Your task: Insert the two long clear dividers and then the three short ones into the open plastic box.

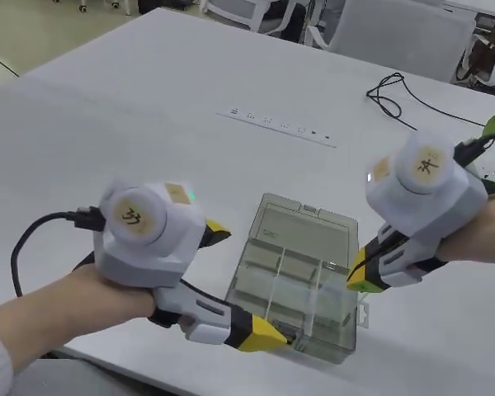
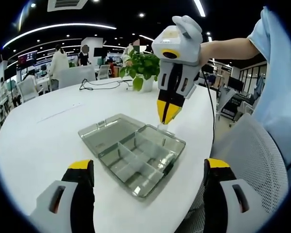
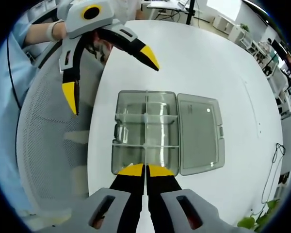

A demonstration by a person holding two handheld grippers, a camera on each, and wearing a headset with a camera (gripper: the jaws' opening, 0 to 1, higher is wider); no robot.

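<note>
Currently, treat the insertion as largely complete but unverified. The plastic box (image 3: 120,104) sits on the white worktop (image 1: 148,99), with its lid (image 3: 199,133) folded out flat along one long side of the box. Inside the box, clear dividers (image 3: 146,127) already stand upright and cross one another, splitting the interior into a grid of small compartments. One divider runs the length of the box, and at least two run across it. Because the parts are transparent, you cannot confirm the full count of five. Judge that little is left: possibly one last piece to seat, then a check that each is pushed fully down.

Your right claw (image 3: 145,170) is pressed together, its tips at the rim of one short end of the box and in line with the lengthwise divider. It cannot be told whether a thin clear edge is pinched between the tips. Your left claw (image 2: 149,165) is spread wide and holds nothing, poised off the long side of the box opposite the lid.

The box is rigid, smoke-tinted translucent plastic. It is rectangular, with rounded corners and thin walls. The dividers are thin, flat, colourless strips, visible mainly by glints along their edges. The worktop is smooth and matt. The claw tips are yellow and taper to wedges.
</note>
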